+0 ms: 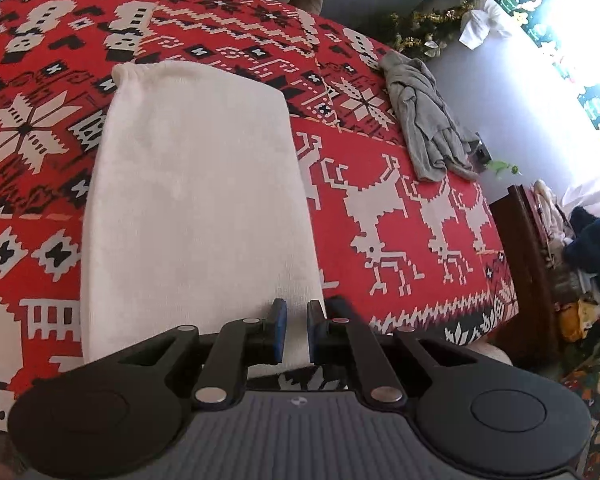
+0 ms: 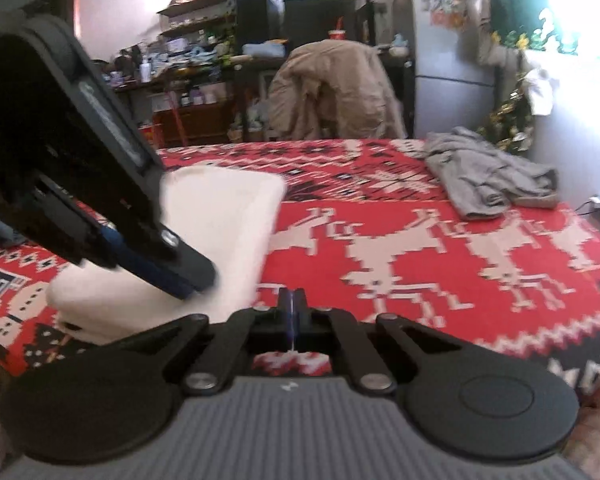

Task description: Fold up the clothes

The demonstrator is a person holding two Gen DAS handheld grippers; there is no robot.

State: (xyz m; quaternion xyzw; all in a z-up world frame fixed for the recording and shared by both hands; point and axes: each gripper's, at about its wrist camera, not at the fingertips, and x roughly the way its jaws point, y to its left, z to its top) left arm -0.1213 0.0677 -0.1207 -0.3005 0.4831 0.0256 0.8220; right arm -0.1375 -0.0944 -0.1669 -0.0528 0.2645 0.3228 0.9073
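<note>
White garment (image 1: 196,200): lies flat as a smooth, long rectangle on the bench, long axis running straight away from the left claw.
Left claw (image 1: 297,330): released, fingers slightly apart over the garment's near edge; the nearer claw.
Right claw (image 2: 291,312): clenched on nothing, just right of the white garment.
Grey garment (image 2: 488,176): crumpled, far right, well apart.
Bench (image 1: 400,280): red patterned cloth.
Room: cluttered shelves behind.

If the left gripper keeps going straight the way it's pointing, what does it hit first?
Most likely the folded white garment: the left gripper, slightly open, sits over its near edge and points along it. How high it is above the cloth is unclear.
</note>
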